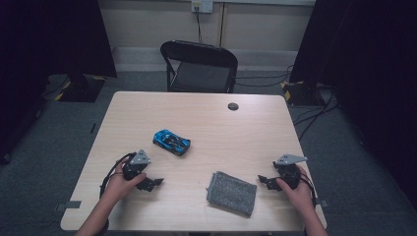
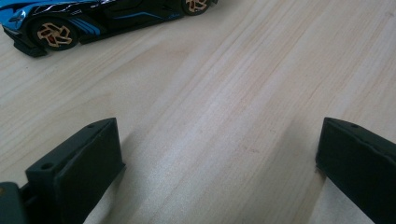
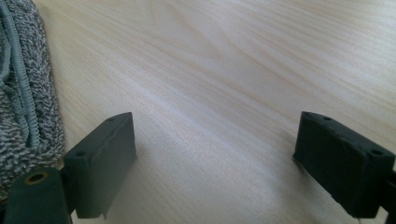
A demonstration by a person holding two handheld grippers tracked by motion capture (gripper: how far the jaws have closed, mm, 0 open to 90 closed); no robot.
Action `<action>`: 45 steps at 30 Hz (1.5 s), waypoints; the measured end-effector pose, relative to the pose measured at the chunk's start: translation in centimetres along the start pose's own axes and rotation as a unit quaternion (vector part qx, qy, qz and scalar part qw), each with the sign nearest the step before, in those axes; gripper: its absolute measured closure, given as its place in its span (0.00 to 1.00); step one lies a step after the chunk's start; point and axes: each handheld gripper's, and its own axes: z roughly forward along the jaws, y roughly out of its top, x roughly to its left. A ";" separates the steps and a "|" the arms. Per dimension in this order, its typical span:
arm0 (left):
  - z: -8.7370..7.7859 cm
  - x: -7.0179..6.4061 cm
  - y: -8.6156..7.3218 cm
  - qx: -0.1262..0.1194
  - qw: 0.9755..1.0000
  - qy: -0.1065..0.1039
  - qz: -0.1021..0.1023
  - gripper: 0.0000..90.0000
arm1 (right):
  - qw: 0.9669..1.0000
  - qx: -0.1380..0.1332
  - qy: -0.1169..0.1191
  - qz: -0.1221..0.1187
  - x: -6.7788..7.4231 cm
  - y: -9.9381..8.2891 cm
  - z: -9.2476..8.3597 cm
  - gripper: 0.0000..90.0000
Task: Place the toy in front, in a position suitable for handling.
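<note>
A blue and black toy car (image 1: 171,142) sits on the wooden table (image 1: 206,115), left of centre; the left gripper view catches its side and orange wheels (image 2: 84,21) at the top. A folded grey cloth (image 1: 231,192) lies near the front edge, and its edge (image 3: 23,88) lines the left of the right gripper view. My left gripper (image 1: 153,183) rests on the table below the car, open, with bare wood between its jaws (image 2: 219,154). My right gripper (image 1: 262,180) sits just right of the cloth, also open and holding nothing (image 3: 215,154).
A small dark round disc (image 1: 233,106) lies near the table's far edge. A black folding chair (image 1: 200,69) stands behind the table. Cables run over the floor at the right, and dark curtains hang at both sides.
</note>
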 end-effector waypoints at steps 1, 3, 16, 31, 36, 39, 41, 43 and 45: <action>0.0 0.0 0.0 0.000 1.000 0.000 0.000 0.00 | 1.000 0.000 0.000 0.000 0.0 0.0 0.0 0.13; 0.0 0.0 0.0 0.000 1.000 0.000 0.000 0.00 | 1.000 0.000 0.000 0.000 0.0 0.0 0.0 0.13; -0.1 0.0 -0.1 0.000 1.000 0.002 -0.001 0.00 | 1.000 0.000 0.002 -0.001 -0.1 0.1 0.1 0.13; -0.1 0.0 -0.1 -0.001 1.000 0.002 -0.002 0.00 | 1.000 -0.002 -0.006 0.005 0.2 0.2 0.1 0.15; -0.1 0.0 -0.1 -0.001 1.000 0.002 -0.002 0.00 | 1.000 0.002 -0.014 -0.005 0.5 0.5 0.0 0.16; -0.1 0.0 -0.1 0.000 1.000 0.002 -0.001 0.00 | 1.000 -0.007 -0.007 -0.001 0.6 0.9 -0.2 0.16; -0.1 0.0 -0.1 -0.001 1.000 0.002 -0.002 0.00 | 1.000 -0.009 0.000 0.001 0.6 1.2 -0.1 0.16; -0.1 0.0 -0.1 0.001 1.000 0.001 -0.001 0.00 | 1.000 -0.007 -0.004 -0.004 0.6 1.5 0.0 0.16; -0.1 0.0 -0.1 0.000 1.000 0.001 -0.003 0.00 | 1.000 -0.009 -0.002 -0.004 0.6 1.5 0.0 0.16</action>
